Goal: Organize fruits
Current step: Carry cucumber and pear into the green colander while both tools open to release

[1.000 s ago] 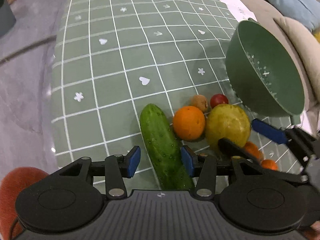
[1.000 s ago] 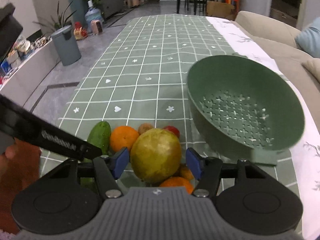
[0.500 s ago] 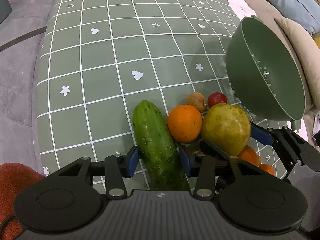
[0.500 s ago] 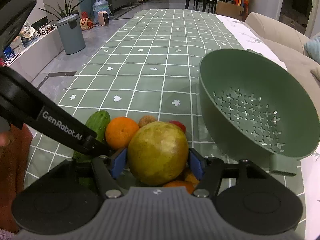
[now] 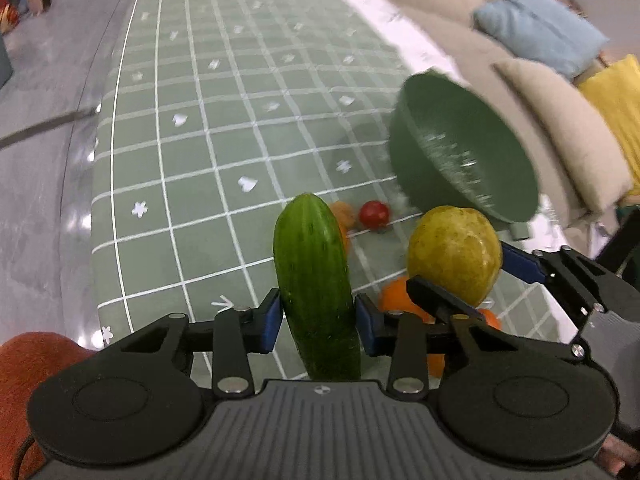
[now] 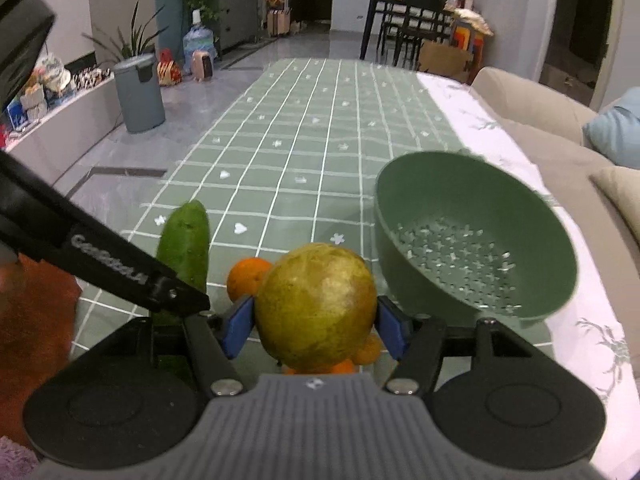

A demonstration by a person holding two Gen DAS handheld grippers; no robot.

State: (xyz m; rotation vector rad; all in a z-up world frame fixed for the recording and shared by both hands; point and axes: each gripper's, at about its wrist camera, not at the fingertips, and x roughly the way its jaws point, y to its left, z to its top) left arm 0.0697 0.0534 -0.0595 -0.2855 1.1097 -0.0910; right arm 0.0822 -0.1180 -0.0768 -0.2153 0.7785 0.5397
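Closing my left gripper (image 5: 316, 322) on the cucumber (image 5: 314, 280), pads touching both sides, I hold the yellow-green fruit (image 6: 316, 308) clamped in my right gripper (image 6: 316, 326) beside the green colander (image 6: 472, 248).

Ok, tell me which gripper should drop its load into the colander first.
Right. The right gripper holds the yellow-green fruit just beside the green colander; the left gripper, closing on the cucumber, sits farther away.
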